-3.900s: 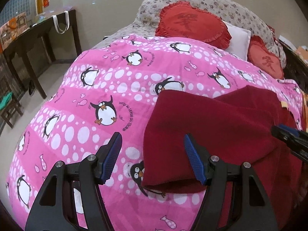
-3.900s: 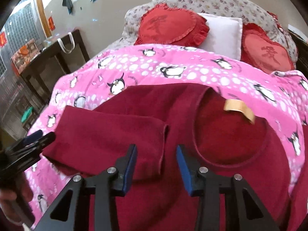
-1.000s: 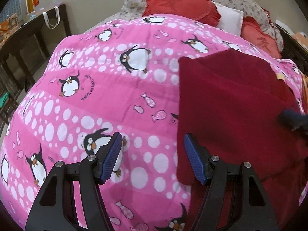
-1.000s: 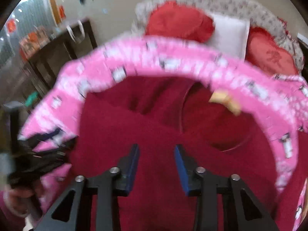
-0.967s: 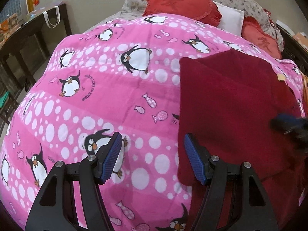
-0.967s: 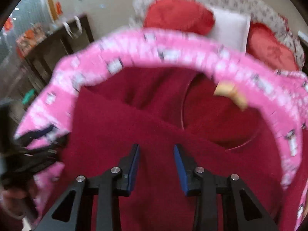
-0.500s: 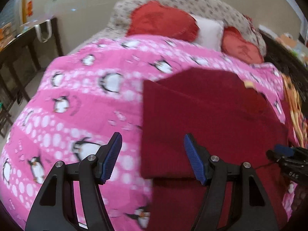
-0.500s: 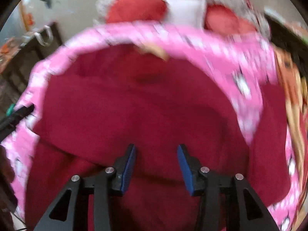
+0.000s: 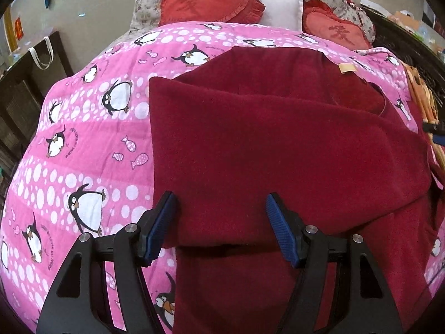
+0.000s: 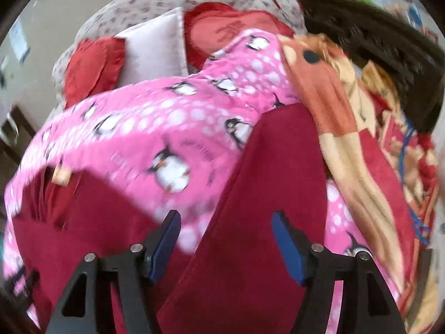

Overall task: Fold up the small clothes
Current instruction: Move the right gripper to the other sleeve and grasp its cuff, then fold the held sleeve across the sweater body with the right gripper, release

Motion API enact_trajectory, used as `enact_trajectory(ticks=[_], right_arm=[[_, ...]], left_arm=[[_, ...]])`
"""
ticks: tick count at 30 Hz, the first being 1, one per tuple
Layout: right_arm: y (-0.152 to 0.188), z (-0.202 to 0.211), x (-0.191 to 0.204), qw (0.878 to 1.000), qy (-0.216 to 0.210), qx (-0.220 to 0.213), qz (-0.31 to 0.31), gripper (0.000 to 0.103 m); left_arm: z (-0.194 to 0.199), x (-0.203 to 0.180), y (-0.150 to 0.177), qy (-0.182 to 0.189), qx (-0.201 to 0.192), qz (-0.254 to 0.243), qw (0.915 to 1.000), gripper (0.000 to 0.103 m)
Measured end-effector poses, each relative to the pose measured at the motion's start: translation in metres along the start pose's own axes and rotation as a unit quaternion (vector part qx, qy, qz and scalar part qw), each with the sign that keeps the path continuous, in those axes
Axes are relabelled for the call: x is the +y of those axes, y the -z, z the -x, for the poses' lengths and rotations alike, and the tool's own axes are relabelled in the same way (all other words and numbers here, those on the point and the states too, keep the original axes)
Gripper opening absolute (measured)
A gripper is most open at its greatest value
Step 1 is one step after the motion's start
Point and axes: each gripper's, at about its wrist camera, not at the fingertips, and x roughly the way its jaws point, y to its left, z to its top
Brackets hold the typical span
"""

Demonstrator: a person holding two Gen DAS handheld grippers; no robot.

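A dark red sweater (image 9: pixel 278 144) lies on a pink penguin quilt (image 9: pixel 83 139), its left sleeve folded across the body, a tan neck label (image 9: pixel 346 68) at the far end. My left gripper (image 9: pixel 222 222) is open and empty above the folded sleeve's near edge. My right gripper (image 10: pixel 225 239) is open and empty over the sweater's right sleeve (image 10: pixel 267 194), which stretches away across the quilt (image 10: pixel 167 128). The right wrist view is blurred. The right gripper's tips show at the left wrist view's right edge (image 9: pixel 434 133).
Red heart cushions (image 9: pixel 208 2) and a white pillow (image 9: pixel 281 9) lie at the bed's head. An orange and red patterned blanket (image 10: pixel 361 139) lies right of the quilt. A dark table (image 9: pixel 27 64) stands left of the bed.
My right gripper has swung right, from over the sweater's body to over its right sleeve. My left gripper has moved right, over the folded sleeve. Both stay open.
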Motion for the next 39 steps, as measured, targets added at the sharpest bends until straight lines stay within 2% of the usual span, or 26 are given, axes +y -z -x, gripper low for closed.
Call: enact_trajectory(ticks=[2, 4, 6, 8, 11, 13, 15, 20, 23, 25, 27, 29, 31, 34, 36, 39], right_arm=[[-0.009, -0.016, -0.006, 1.000, -0.017, 0.014, -0.004, 0.066], [-0.012, -0.033, -0.009, 0.999, -0.006, 0.032, 0.000, 0.066], [-0.010, -0.038, -0.019, 0.999, -0.039, 0.028, -0.016, 0.065], [-0.006, -0.038, -0.029, 0.996, -0.082, 0.029, -0.020, 0.052], [-0.002, -0.033, -0.033, 0.996, -0.080, 0.038, -0.002, 0.023], [0.000, -0.026, -0.037, 0.996, -0.086, 0.035, -0.003, 0.012], [0.000, -0.015, -0.041, 0.995, -0.098, 0.024, -0.008, 0.009], [0.006, 0.050, -0.015, 0.987, -0.156, -0.030, 0.026, 0.009], [0.010, 0.096, 0.022, 0.973, -0.209, -0.067, 0.069, 0.009], [0.015, 0.121, 0.051, 0.958, -0.254, -0.086, 0.099, 0.009], [0.029, 0.137, 0.087, 0.939, -0.301, -0.084, 0.144, 0.009], [0.050, 0.135, 0.123, 0.926, -0.318, -0.072, 0.188, 0.009], [0.074, 0.117, 0.152, 0.920, -0.322, -0.042, 0.221, 0.010], [0.108, 0.079, 0.176, 0.926, -0.288, 0.031, 0.244, 0.035], [0.127, 0.077, 0.172, 0.928, -0.274, 0.032, 0.250, 0.035], [0.132, 0.090, 0.152, 0.934, -0.271, 0.014, 0.233, 0.042]], left_arm=[[-0.001, -0.002, 0.001, -0.003, -0.001, -0.001, 1.0000, 0.070], [-0.002, -0.003, 0.001, -0.004, -0.002, -0.001, 1.0000, 0.071], [-0.003, -0.002, 0.000, -0.001, -0.002, -0.001, 1.0000, 0.072], [-0.005, -0.003, 0.000, 0.000, -0.002, 0.001, 1.0000, 0.073], [-0.005, -0.003, -0.002, 0.000, -0.001, 0.003, 1.0000, 0.073], [-0.003, -0.002, -0.003, 0.004, 0.002, 0.009, 0.9999, 0.073], [0.003, 0.004, -0.005, 0.013, 0.002, 0.018, 0.9998, 0.073], [0.027, 0.024, -0.010, 0.021, -0.026, 0.043, 0.9985, 0.073], [0.043, 0.039, -0.017, 0.021, -0.046, 0.059, 0.9970, 0.073], [0.050, 0.048, -0.019, 0.024, -0.056, 0.075, 0.9953, 0.073], [0.053, 0.056, -0.020, 0.027, -0.060, 0.089, 0.9939, 0.073], [0.052, 0.063, -0.018, 0.034, -0.057, 0.105, 0.9922, 0.073], [0.049, 0.068, -0.015, 0.041, -0.051, 0.118, 0.9908, 0.073], [0.044, 0.072, -0.011, 0.052, -0.044, 0.134, 0.9887, 0.073], [0.043, 0.072, -0.010, 0.056, -0.042, 0.135, 0.9883, 0.073], [0.042, 0.068, -0.014, 0.057, -0.047, 0.128, 0.9890, 0.073]])
